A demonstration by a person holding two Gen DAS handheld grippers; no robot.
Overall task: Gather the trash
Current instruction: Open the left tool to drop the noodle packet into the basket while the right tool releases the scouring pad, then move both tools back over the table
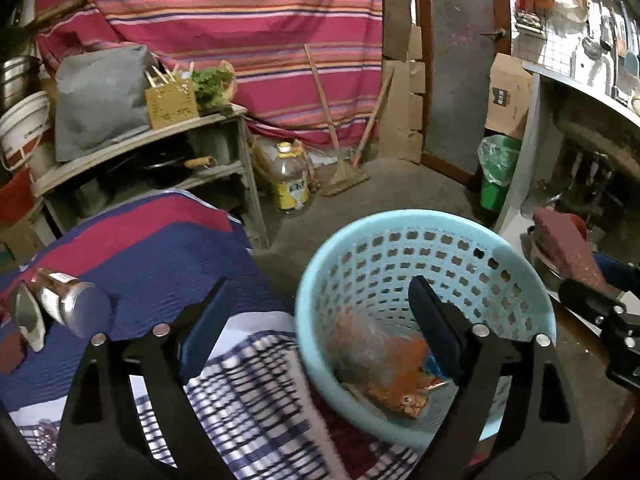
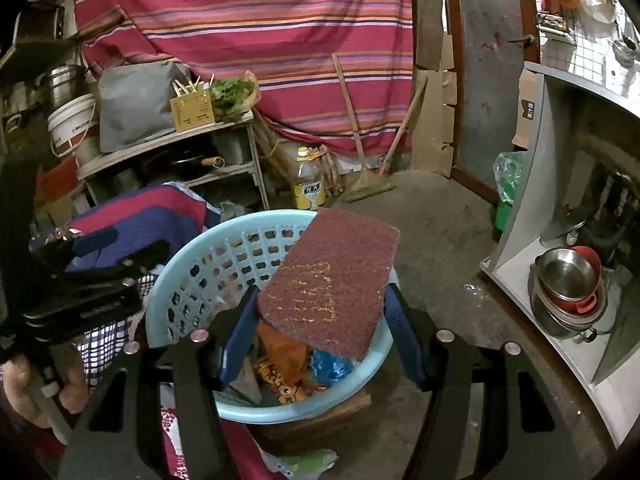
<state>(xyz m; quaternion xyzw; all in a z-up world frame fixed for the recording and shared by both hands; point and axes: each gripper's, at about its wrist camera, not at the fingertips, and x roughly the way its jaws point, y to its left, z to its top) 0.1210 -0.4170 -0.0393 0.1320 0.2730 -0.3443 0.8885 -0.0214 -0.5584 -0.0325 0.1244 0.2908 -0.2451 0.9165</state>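
Right tongs (image 2: 320,316), clamped on the flat, dark red rectangular scouring pad (image 2: 332,284): you hold the pad by its near edge, tilted up and away from the tongs, directly above the round pale blue perforated plastic basket (image 2: 192,272). To finish this step well, judge that the pad should be lowered until its far corner is inside the rim before you part the tongs; a stiff sheet released high may glance off the rim and land on the floor. Tip it forward so it slides flat onto the pile.

Left tongs (image 1: 320,328), standing wide apart with nothing between them: one finger lies over the basket interior, the other over the blue, red and white checked cloth (image 1: 240,392) beside it. Keep them clear of the drop path.

The pad looks coarse and fibrous, with faint yellowish worn streaks across its face, and holds its shape unsupported. Beneath it in the basket lie crumpled orange printed wrappers (image 2: 288,364) and a blue plastic scrap (image 2: 332,364).
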